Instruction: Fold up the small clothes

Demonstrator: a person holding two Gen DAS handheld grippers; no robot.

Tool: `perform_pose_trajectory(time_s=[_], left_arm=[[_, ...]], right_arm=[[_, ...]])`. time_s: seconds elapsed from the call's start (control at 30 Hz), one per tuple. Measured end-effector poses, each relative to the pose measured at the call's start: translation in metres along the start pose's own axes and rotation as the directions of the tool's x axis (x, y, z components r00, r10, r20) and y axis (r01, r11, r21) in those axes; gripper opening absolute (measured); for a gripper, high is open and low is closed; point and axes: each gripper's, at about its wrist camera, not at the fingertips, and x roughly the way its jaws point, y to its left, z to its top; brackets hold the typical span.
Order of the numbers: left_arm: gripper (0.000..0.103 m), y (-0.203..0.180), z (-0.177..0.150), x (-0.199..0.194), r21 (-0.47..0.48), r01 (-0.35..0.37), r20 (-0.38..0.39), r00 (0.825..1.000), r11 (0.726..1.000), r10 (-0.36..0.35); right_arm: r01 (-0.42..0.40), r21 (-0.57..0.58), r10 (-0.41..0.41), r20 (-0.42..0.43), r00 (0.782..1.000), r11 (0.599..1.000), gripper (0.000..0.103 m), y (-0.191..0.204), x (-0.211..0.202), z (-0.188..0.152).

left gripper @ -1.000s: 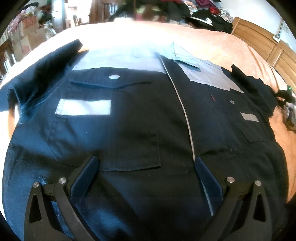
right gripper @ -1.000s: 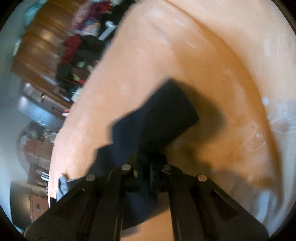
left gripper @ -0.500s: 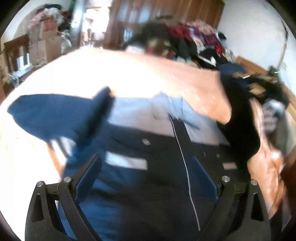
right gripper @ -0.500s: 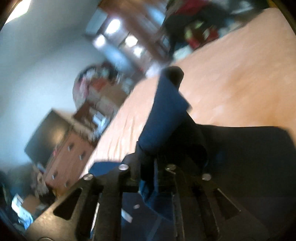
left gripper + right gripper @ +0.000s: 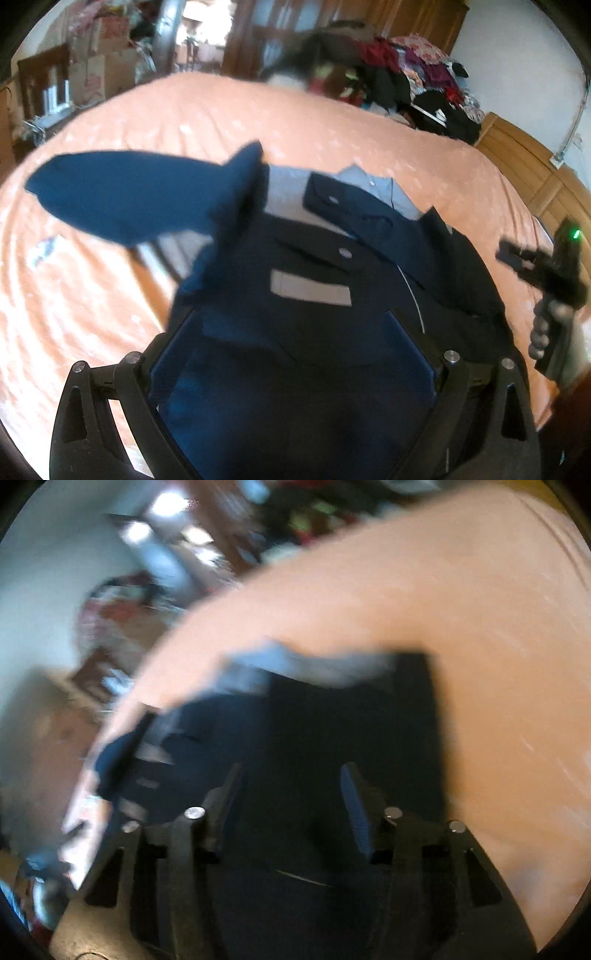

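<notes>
Shirt [image 5: 332, 295] front and centre, dark navy with a pale grey yoke, spread on the orange bedspread [image 5: 92, 295] just ahead of the left gripper [image 5: 295, 332]. That gripper's fingers [image 5: 173, 354] are spread wide, nothing between them, and the shirt body fills the whole gap and runs on beyond the tips. Past the left fingertip one sleeve [image 5: 129, 199] is up off the bed, a blue wedge tapering to a blurred end out to the left. Beyond the gap sits a grey chest strip [image 5: 310, 291] under a buttoned pocket flap, and toward the right finger a second sleeve [image 5: 369, 221] lies folded across the grey collar area. Off past the right finger, clear of the cloth's edge, the right gripper [image 5: 535, 266] shows a green light, with a hand [image 5: 546, 325] wrapped round its handle. Switch to the right wrist view: heavy blur, but the right gripper [image 5: 291, 794] has its fingers [image 5: 354, 805] parted, gripping nothing, dark shirt [image 5: 332, 720] cloth under and ahead of them, orange bedspread [image 5: 498, 664] to their right. Far beyond the left tips, a clothes heap [image 5: 406, 77] lies at the bed's far side.
</notes>
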Motion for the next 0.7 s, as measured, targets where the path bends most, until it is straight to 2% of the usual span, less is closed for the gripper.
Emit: perform_pose_trajectory(time_s=[0.03,0.07,0.13,0.2,0.3,0.33,0.37,0.4,0.47,0.5,0.53,0.6,0.7], left_arm=[[0.099,0.002,-0.001,0.001,-0.014,0.003,-0.004,1.0,1.0,-0.004],[0.099,0.01,-0.002,0.001,-0.041,0.006,-0.005,1.0,0.999,-0.007],[0.099,0.025,-0.002,0.001,-0.092,0.011,-0.007,1.0,0.996,-0.012],[0.099,0.049,-0.004,-0.003,-0.152,-0.004,-0.008,1.0,0.988,0.003],[0.099,0.085,-0.005,-0.02,-0.222,-0.038,0.014,0.999,0.974,0.042],[0.099,0.097,-0.006,-0.028,-0.242,-0.055,0.024,0.998,0.969,0.063],[0.099,0.111,-0.008,-0.036,-0.263,-0.071,0.032,0.996,0.962,0.082],[0.099,0.122,-0.009,-0.041,-0.282,-0.082,0.037,0.995,0.956,0.096],[0.099,0.143,-0.012,-0.053,-0.323,-0.104,0.042,0.991,0.941,0.124],[0.099,0.151,-0.012,-0.057,-0.329,-0.112,0.043,0.99,0.937,0.134],[0.099,0.152,-0.011,-0.058,-0.322,-0.122,0.04,0.989,0.939,0.142],[0.098,0.143,-0.005,-0.056,-0.276,-0.09,0.033,0.994,0.957,0.103],[0.098,0.096,0.015,-0.038,-0.126,-0.022,0.015,1.0,0.992,0.024]], right_arm=[[0.05,0.029,-0.048,-0.08,0.996,0.998,0.047,-0.018,0.014,-0.008],[0.083,0.034,-0.078,-0.141,0.987,0.996,0.028,-0.032,0.025,-0.02],[0.09,-0.001,-0.09,-0.09,0.992,0.996,0.029,-0.028,0.017,-0.023],[0.144,-0.027,-0.145,-0.047,0.988,0.989,0.033,-0.014,0.005,-0.017],[0.119,-0.076,-0.113,0.073,0.991,0.99,0.033,0.01,-0.017,-0.009],[0.138,-0.091,-0.128,0.108,0.986,0.986,0.033,0.015,-0.024,-0.008],[0.18,-0.091,-0.163,0.169,0.972,0.979,0.033,0.017,-0.04,-0.005],[0.204,-0.078,-0.187,0.191,0.964,0.976,0.033,0.012,-0.046,-0.006],[0.293,-0.031,-0.28,0.211,0.937,0.956,0.034,-0.004,-0.062,-0.007],[0.303,-0.027,-0.292,0.197,0.936,0.953,0.034,-0.008,-0.062,-0.009],[0.301,-0.024,-0.293,0.166,0.942,0.953,0.034,-0.013,-0.06,-0.01],[0.273,-0.026,-0.268,0.118,0.956,0.962,0.034,-0.022,-0.051,-0.017],[0.217,-0.012,-0.215,0.082,0.973,0.976,0.033,-0.025,-0.038,-0.024]])
